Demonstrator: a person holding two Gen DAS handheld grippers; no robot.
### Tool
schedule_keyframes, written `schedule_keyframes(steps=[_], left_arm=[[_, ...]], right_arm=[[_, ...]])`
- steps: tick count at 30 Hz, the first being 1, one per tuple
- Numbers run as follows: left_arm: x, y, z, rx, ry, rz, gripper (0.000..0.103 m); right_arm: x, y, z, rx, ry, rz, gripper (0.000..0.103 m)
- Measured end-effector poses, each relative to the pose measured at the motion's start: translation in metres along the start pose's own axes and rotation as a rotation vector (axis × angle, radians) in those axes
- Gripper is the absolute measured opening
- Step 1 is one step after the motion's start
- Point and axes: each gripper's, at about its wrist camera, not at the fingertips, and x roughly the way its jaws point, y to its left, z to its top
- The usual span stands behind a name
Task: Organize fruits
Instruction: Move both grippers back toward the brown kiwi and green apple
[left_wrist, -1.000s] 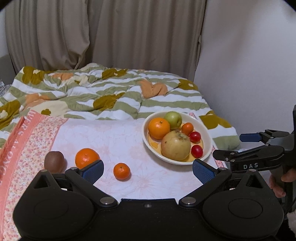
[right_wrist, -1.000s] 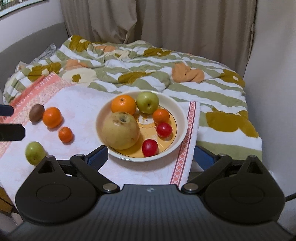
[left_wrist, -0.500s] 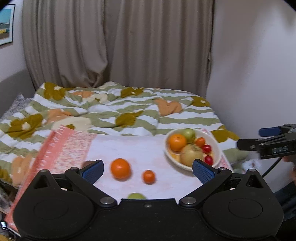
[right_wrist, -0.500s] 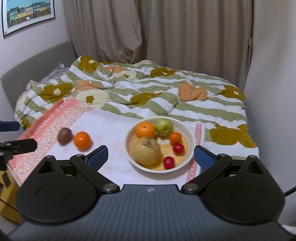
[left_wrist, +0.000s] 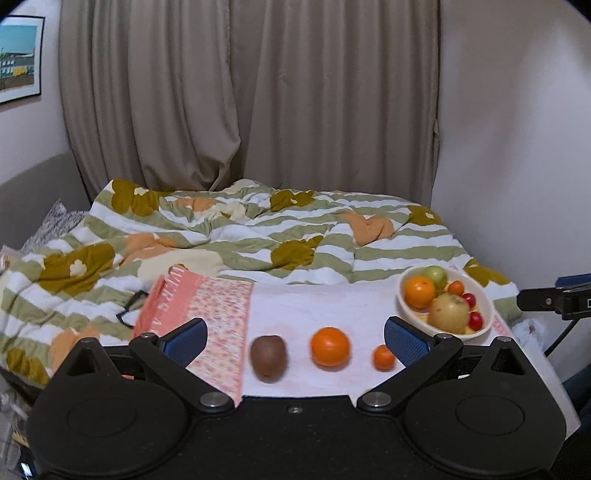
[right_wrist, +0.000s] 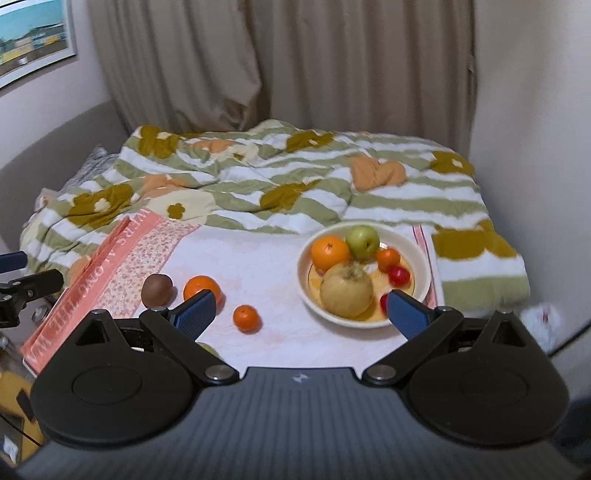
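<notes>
Jaws of both grippers are standing wide apart and gripping nothing: the left gripper (left_wrist: 295, 334) is framing 3 loose fruits between its blue-padded fingers (left_wrist: 184, 341), and the right gripper (right_wrist: 299, 310) is hanging above the near edge of the pale pink printed cloth (right_wrist: 258, 266).

Loose fruits are lying in a row on that cloth. In the left wrist view, the brown oval kiwi (left_wrist: 268, 356) is sitting at 9 o'clock of the large round orange (left_wrist: 330, 346), and the small mandarin (left_wrist: 383, 357) at 3 o'clock of it, just beside the right-hand pad. A yellow-green fruit (right_wrist: 208, 349) is peeking out at 7 o'clock of the mandarin in the right wrist view, mostly hidden behind the finger linkage.

The shallow cream ceramic bowl (right_wrist: 421, 254) is resting at 3 o'clock of the row, well apart from it. It is holding a large yellowish pear-like fruit (right_wrist: 346, 290), a second orange (right_wrist: 329, 252), a green apple (right_wrist: 362, 237) and small red and orange tomatoes (right_wrist: 399, 275).

Judged from this layout, the bowl is serving as the collection point, and 4 fruits are remaining outside it. Both grippers are sitting back from the fruits, probably so a target can be chosen. The striped floral quilt (right_wrist: 280, 184) beneath looks soft, so round fruits may roll when nudged.
</notes>
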Motion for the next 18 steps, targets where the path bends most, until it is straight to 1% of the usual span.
schedule_keyframes(steps=[3, 6, 11, 18], left_arm=[[0.010, 0.022, 0.000, 0.023, 0.006, -0.032, 0.103], [0.025, 0.041, -0.001, 0.053, 0.031, -0.066, 0.103], [0.055, 0.069, -0.004, 0.101, 0.076, -0.146, 0.103], [0.095, 0.093, -0.006, 0.180, 0.105, -0.210, 0.103]], right_arm=[[0.007, 0.021, -0.008, 0.047, 0.022, -0.033, 0.103], [0.016, 0.042, -0.017, 0.074, 0.044, -0.077, 0.103], [0.033, 0.075, -0.032, 0.127, 0.079, -0.136, 0.103], [0.059, 0.112, -0.053, 0.230, 0.103, -0.202, 0.103]])
